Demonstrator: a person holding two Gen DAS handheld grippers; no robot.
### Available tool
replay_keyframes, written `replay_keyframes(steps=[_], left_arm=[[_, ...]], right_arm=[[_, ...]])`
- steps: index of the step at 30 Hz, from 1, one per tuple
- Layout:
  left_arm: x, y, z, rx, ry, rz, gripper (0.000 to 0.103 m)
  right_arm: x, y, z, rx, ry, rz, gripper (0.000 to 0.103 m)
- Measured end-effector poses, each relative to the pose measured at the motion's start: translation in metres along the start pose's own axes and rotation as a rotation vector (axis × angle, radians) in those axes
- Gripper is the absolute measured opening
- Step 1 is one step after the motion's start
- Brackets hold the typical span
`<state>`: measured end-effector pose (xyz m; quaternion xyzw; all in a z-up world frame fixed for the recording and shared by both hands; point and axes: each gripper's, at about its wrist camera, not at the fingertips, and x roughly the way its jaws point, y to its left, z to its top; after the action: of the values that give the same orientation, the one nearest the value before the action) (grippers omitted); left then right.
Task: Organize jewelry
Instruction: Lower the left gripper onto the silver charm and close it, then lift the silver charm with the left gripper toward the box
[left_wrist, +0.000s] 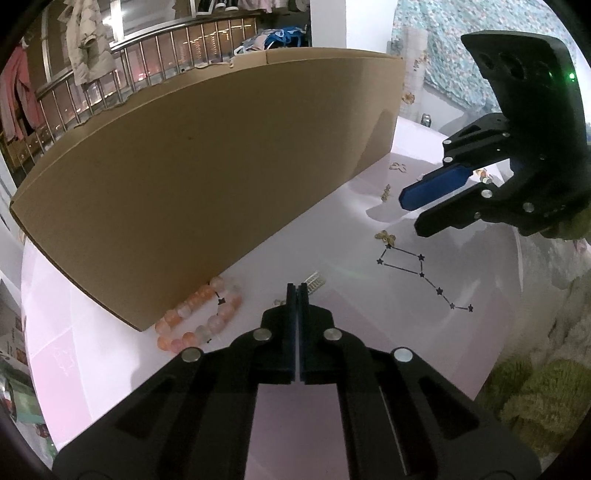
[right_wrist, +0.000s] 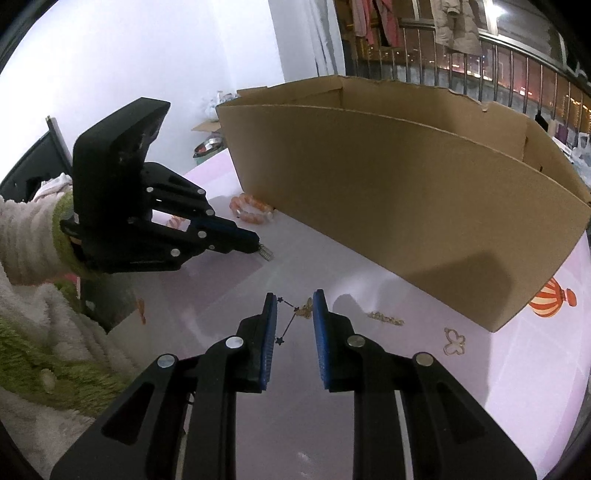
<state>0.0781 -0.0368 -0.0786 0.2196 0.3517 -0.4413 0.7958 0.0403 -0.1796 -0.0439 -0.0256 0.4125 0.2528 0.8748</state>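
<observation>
My left gripper is shut, its pads flush with nothing showing between them. A small silver rhinestone piece lies right at its tips; in the right wrist view the silver piece pokes out from the left gripper. A bracelet of pink and orange beads lies against the cardboard box. My right gripper is open just above the table, with a gold butterfly charm lying between its tips. From the left wrist view the right gripper hovers near that charm.
The long box walls off the far side of the pink table. A short gold chain piece and a gold butterfly outline lie to the right. A star constellation is printed on the table. A fluffy sleeve is at left.
</observation>
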Motion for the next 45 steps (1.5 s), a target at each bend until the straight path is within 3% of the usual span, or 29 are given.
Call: replay_keyframes(steps=[19,45], left_arm=[[-0.001,0.001,-0.003,-0.008,-0.005,-0.007,0.000],[-0.004,0.001,-0.006,-0.017,-0.010,-0.010,0.000]], right_arm=[[0.021,0.008,0.002,-0.089,0.078,-0.035,0.015],[0.019,-0.002,0.012,-0.154,0.157,0.015,0.012]])
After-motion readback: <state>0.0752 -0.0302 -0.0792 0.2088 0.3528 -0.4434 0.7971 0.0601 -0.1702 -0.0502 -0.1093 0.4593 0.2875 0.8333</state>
